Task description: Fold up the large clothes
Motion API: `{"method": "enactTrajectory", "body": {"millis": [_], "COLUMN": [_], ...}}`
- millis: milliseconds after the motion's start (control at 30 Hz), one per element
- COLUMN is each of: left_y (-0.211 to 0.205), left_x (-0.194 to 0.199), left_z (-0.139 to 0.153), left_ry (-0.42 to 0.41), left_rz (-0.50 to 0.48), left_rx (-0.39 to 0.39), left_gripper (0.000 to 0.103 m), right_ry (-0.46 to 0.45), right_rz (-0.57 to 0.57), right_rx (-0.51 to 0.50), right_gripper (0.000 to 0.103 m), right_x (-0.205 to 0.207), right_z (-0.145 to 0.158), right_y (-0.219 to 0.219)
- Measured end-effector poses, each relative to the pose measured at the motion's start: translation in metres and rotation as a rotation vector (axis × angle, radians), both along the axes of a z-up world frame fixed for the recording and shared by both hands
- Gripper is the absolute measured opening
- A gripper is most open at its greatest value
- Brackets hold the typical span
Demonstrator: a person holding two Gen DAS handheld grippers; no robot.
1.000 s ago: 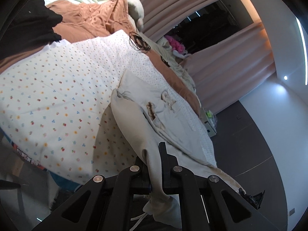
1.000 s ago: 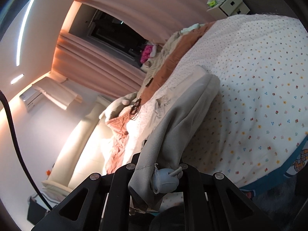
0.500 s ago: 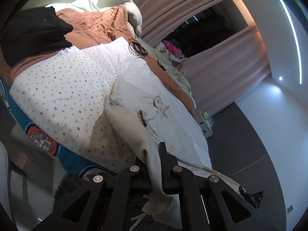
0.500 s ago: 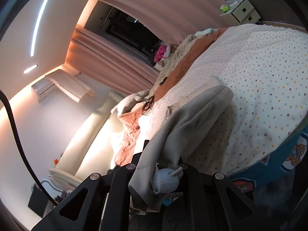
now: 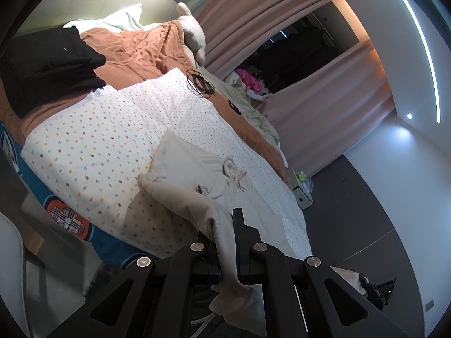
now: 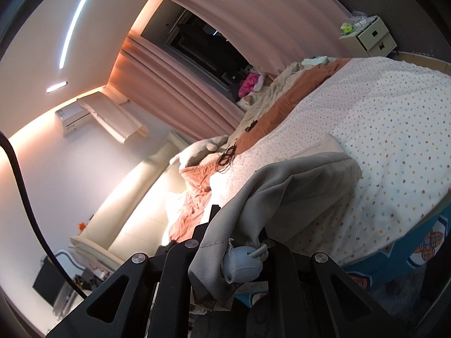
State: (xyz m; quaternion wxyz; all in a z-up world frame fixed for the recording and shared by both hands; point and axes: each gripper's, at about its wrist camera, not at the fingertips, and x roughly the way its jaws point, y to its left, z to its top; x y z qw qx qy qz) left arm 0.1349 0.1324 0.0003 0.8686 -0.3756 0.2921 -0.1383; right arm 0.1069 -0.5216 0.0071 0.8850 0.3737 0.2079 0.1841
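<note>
Both grippers pinch the beige garment [image 5: 194,197] — left gripper [image 5: 225,242] on one hem, right gripper [image 6: 225,242] on another w/ a cord toggle [image 6: 242,263] — rest lying on the bed [image 5: 93,140].

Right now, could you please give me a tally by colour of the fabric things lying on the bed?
Beige garment, held by both grippers: 1
Black clothing pile: 1
Rust-orange blanket: 1
Dotted white sheet: 1
Pink item near the curtains, too small to identify: 1
Total: 5
</note>
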Motion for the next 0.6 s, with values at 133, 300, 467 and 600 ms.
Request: {"method": "enactTrajectory", "body": {"millis": [133, 300, 467, 600], "left_y": [0.001, 0.002, 0.0, -0.003], "left_x": [0.021, 0.059, 0.108, 0.147], "left_z": [0.007, 0.022, 0.038, 0.044], "left_ry": [-0.009, -0.025, -0.024, -0.012], "left_rz": [0.013, 0.018, 0.022, 0.02], "left_rx": [0.01, 0.025, 0.053, 0.078], "left_gripper": [0.006, 0.006, 0.006, 0.006], "right_ry": [-0.016, -0.036, -0.041, -0.029], "right_rz": [-0.014, -0.017, -0.028, -0.044], "right_rx": [-0.026, -0.048, -0.07, -0.088], "right_gripper": [0.013, 0.013, 0.013, 0.013], "right_x": [0.02, 0.061, 0.104, 0.14], "right_z": [0.013, 0.032, 0.048, 0.054], "right_y": [0.003, 0.002, 0.002, 0.002]}}
